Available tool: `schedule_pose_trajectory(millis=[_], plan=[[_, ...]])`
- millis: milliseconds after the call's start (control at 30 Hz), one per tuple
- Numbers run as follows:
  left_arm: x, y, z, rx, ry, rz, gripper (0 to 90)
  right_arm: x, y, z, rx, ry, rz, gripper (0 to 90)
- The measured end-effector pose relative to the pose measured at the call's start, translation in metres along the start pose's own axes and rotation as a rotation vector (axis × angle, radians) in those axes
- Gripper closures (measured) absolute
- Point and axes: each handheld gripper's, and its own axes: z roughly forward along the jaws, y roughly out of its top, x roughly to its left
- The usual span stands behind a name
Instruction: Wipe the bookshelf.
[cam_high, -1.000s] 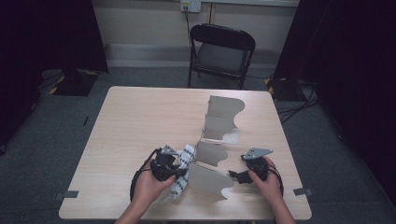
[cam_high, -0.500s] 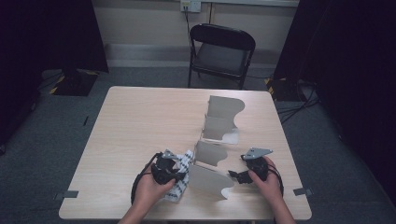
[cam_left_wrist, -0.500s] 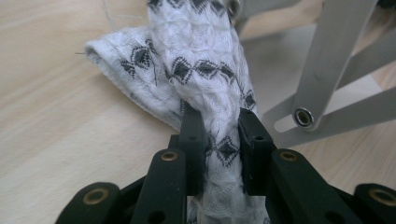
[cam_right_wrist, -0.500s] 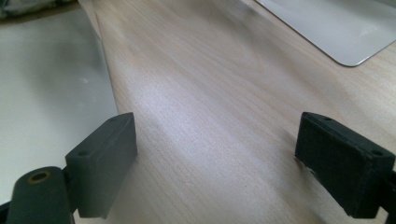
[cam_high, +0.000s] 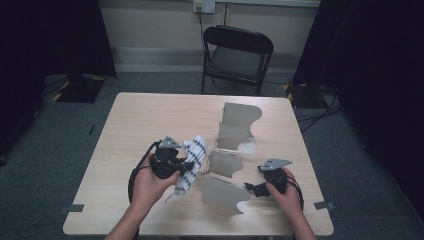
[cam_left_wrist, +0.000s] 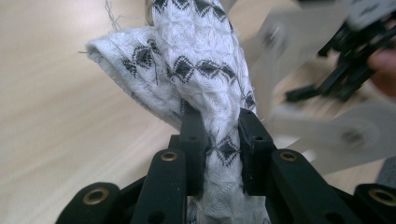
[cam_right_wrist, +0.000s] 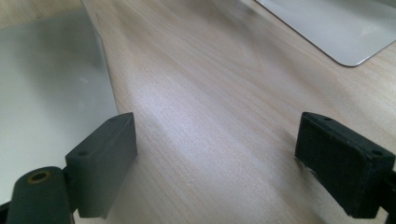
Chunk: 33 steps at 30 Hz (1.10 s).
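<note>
Gripping patterned cloth (cam_left_wrist: 205, 70) with left tool (cam_left_wrist: 219, 140), clear of the surface (cam_high: 150, 120).
Left tool clamped on the black-and-white cloth, jaws pinching a bunched fold; cloth held just left of the grey divider panels (cam_high: 225, 165), lower end hanging toward the surface. Right tool (cam_high: 255, 189) resting on the surface just right of the nearest divider panel, jaws spread wide apart with bare wood between them. Folding chair (cam_high: 237, 55) standing beyond the far edge of the surface.

black folding chair (cam_high: 238, 56) behind wooden table (cam_high: 145, 115), grey carpet (cam_high: 60, 145), pale wall (cam_high: 150, 22).
</note>
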Motion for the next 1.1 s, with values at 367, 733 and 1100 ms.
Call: schedule_pose_trajectory(millis=[367, 733, 1100], plan=[[-0.008, 0.002, 0.019, 0.021, -0.014, 0.036, 74.7, 0.0, 0.0, 0.0, 0.0, 0.0, 0.0, 12.0], [0.001, -0.03, 0.053, 0.089, -0.03, 0.0, 74.8, 0.0, 0.0, 0.0, 0.0, 0.001, -0.001, 12.0], [0.009, -0.058, 0.079, 0.149, -0.038, -0.035, 74.8, 0.0, 0.0, 0.0, 0.0, 0.001, 0.0, 12.0]])
